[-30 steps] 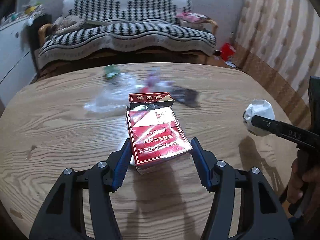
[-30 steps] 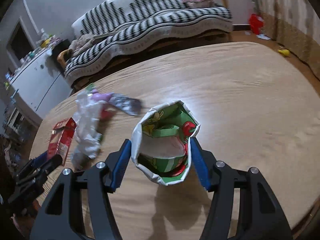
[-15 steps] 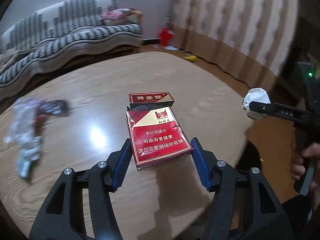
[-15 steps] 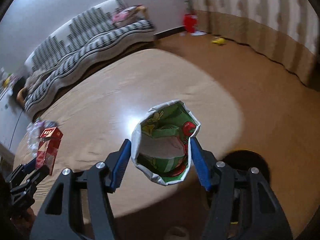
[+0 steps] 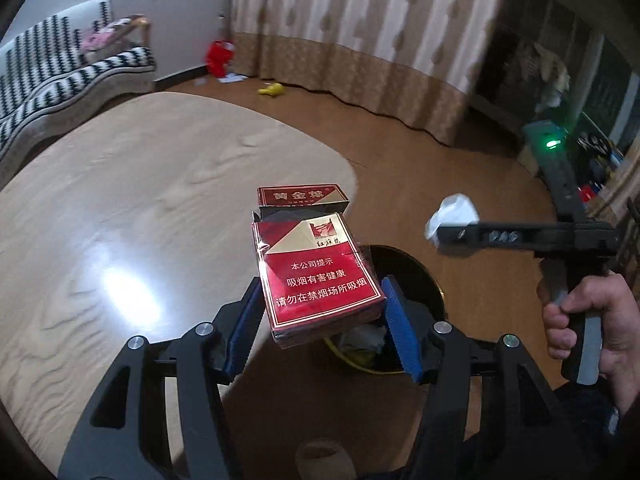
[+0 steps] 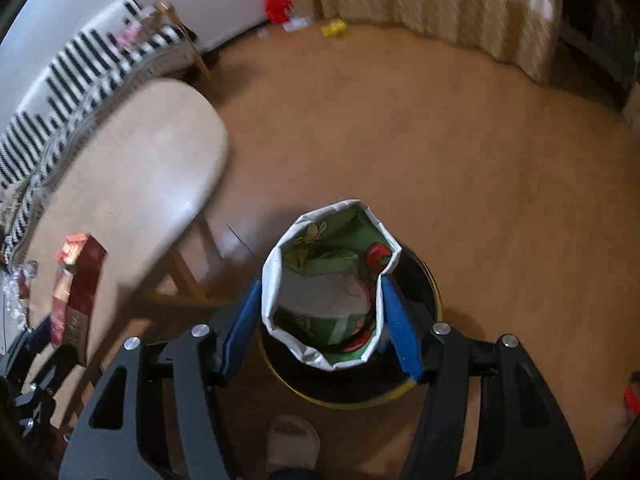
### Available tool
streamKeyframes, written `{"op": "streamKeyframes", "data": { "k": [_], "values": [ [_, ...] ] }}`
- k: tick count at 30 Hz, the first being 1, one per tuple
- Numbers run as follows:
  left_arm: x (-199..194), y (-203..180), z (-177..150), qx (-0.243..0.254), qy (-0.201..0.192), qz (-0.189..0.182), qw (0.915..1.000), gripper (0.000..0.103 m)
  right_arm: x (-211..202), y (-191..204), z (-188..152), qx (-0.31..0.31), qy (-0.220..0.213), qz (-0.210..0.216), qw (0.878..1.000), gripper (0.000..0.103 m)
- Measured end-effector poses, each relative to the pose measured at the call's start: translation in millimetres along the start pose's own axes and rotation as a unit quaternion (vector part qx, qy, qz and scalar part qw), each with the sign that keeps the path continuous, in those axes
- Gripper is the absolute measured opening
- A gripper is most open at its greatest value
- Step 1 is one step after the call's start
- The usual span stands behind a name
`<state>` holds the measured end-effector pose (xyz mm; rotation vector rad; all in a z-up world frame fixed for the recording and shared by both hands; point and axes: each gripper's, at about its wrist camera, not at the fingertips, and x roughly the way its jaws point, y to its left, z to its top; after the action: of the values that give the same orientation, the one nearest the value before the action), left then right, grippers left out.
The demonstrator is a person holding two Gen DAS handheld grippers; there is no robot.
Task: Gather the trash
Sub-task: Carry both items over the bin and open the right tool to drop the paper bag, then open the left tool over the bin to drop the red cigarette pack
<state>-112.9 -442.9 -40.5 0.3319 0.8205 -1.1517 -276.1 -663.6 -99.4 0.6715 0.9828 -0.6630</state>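
Note:
My left gripper is shut on a red cigarette pack whose lid stands open. It hangs at the round wooden table's edge, in front of a black bin with a yellow rim on the floor. My right gripper is shut on a crumpled white carton with a green print inside, right above the bin. The left wrist view shows that carton from the side, with a hand on the handle. The pack appears at the left of the right wrist view.
Several wrappers lie on the table at the far left. A striped sofa stands behind it and a curtain lines the wall. A red item and a yellow item lie on the brown floor. A slipper is below.
Both grippers have swung right, away from the wrappers on the table, past its edge to the bin on the floor. Each still holds its item.

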Motion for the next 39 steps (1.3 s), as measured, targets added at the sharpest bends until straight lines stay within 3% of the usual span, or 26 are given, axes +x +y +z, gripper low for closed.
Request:
{"op": "streamKeyframes", "data": {
  "k": [2, 5, 22, 26, 28, 39],
  "values": [
    [9.0, -7.5, 0.1, 0.005, 0.005, -0.005, 1.0000, 0.058, 14.0, -8.4, -4.5, 0.005, 0.034, 0.001, 0.999, 0.060],
    [22.9, -12.3, 2.4, 0.006, 0.013, -0.012, 0.9998, 0.058, 20.8, -16.3, -7.1, 0.007, 0.045, -0.002, 0.999, 0.060],
    [39.1, -19.2, 8.9, 0.009, 0.021, -0.024, 0.9994, 0.058, 16.7, -15.9, -3.7, 0.008, 0.037, -0.001, 0.999, 0.061],
    [38.8, -21.3, 7.5, 0.012, 0.023, -0.023, 0.9994, 0.058, 14.7, -16.5, -2.6, 0.011, 0.030, -0.003, 0.999, 0.066],
    [38.1, -22.0, 7.6, 0.013, 0.023, -0.023, 0.9994, 0.058, 13.4, -18.1, -1.2, 0.015, 0.027, 0.001, 1.000, 0.075],
    [51.6, -37.8, 6.3, 0.027, 0.037, -0.034, 0.9984, 0.058, 5.7, -26.4, 2.1, 0.036, 0.012, 0.000, 0.999, 0.080]
  ]
}}
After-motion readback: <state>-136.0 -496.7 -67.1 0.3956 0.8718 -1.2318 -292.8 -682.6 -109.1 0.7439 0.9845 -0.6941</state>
